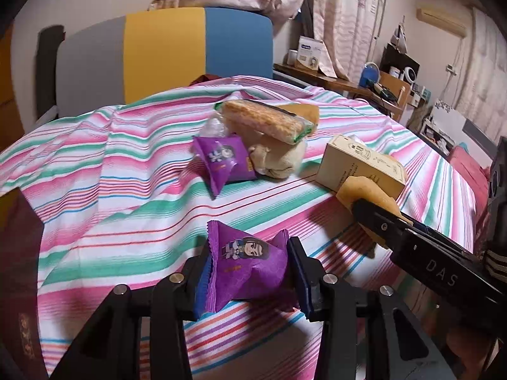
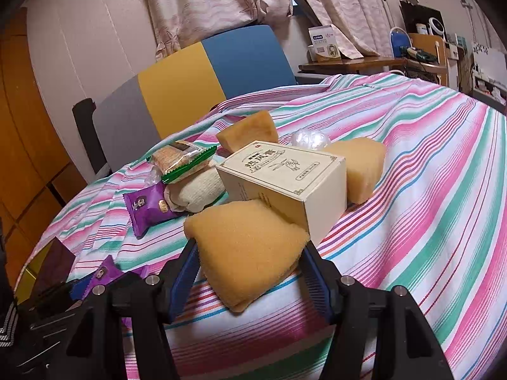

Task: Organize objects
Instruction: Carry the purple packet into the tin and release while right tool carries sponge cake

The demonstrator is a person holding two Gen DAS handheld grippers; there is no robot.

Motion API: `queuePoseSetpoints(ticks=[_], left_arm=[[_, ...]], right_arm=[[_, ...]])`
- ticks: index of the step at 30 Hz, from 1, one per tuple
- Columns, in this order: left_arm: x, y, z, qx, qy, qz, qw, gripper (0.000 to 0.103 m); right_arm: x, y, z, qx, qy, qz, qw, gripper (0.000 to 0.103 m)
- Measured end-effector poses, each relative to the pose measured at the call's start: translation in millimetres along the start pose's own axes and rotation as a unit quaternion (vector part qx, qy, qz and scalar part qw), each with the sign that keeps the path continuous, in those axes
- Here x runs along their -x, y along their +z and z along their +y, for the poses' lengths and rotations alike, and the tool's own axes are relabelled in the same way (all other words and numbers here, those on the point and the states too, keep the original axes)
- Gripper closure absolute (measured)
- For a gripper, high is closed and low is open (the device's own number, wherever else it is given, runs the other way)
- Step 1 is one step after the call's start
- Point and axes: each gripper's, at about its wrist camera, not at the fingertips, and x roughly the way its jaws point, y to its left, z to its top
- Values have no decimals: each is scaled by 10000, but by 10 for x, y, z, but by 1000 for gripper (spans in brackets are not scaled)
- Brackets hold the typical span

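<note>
A: Item one. Our left gripper [image 1: 250, 272] is clamped on the near purple snack packet [image 1: 245, 269]: both pads press its sides, and its crimped edge buckles at the left pad. It sits at the front of the striped cloth [image 1: 111, 171], low over it; we cannot tell whether it touches.

B: Item two. Our right gripper [image 2: 250, 269] is closed on a yellow sponge wedge [image 2: 247, 250], jaws wide because the sponge is bulky. The wedge's far corner lies against the cream carton [image 2: 285, 177]; we judge it still rests on the cloth.

A: Loose stock, centre of the cloth: a second purple packet [image 1: 221, 161], a rolled cream towel [image 1: 279, 158] with a green-edged cracker pack [image 1: 266, 120] lying on top, crumpled clear plastic [image 1: 212, 126] behind.

B: Also two more sponge pieces: one [image 2: 250, 129] behind the carton, one [image 2: 361, 164] to its right, touching it. A second clear wad [image 2: 309, 139] lies between them.

A: Why this holding? Like goes with like, we judge: we hold one packet to join its twin, one sponge to join the others.

B: Risk entry: the foil is slippery and gripped at mid-body; the sponge compresses and may spring out.

A: Destination not recorded; no bin or tray is visible.
</note>
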Motion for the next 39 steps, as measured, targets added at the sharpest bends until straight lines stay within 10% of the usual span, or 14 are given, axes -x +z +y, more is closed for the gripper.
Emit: queuePoseSetpoints(ticks=[18,39], left_arm=[[725,-457,47,293,263,-749,9964,60],[1723,-614,1049,1590,805,-1089,9779,60]], right_arm=[[93,-159,486,1313,28,-178,9912,41],[138,-277,624,1677,-164,-203,9855,41]])
